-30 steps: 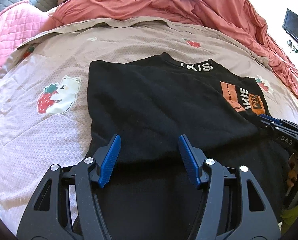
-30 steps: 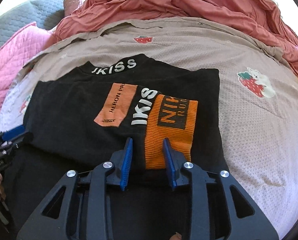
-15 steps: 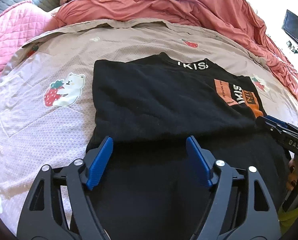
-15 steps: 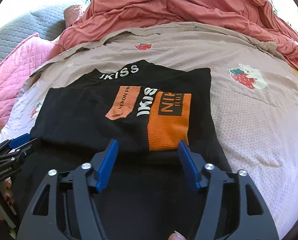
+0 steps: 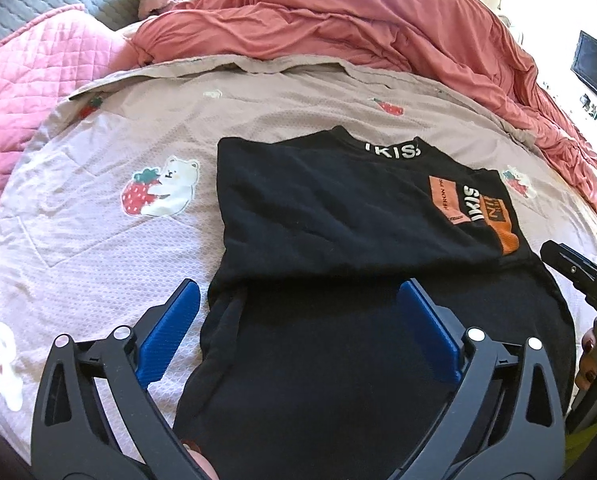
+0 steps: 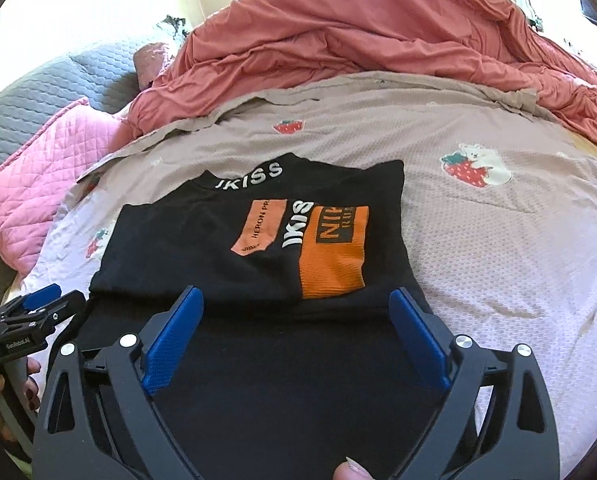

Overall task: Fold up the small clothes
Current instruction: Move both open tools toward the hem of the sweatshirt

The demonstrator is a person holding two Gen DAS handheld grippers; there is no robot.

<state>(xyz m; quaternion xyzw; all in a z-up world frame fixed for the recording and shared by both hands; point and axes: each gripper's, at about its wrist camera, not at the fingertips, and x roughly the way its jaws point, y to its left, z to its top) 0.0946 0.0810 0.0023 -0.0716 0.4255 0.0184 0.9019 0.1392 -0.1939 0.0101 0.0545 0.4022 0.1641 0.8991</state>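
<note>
Jaws of the left gripper [image 5: 298, 332] and right gripper [image 6: 296, 336] are opening wide, holding nothing, above the folded black shirt [image 6: 258, 248], which lies flat on the strawberry-print bedcover [image 6: 498, 248] before a rumpled red quilt [image 6: 358, 32].

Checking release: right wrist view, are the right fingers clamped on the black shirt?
No. The right gripper is opening, its blue fingers spread wide above the black shirt, nothing pinched between them.

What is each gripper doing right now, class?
Left gripper: fingers opening, nothing gripped, above the black shirt.
Right gripper: fingers opening, nothing gripped.
</note>
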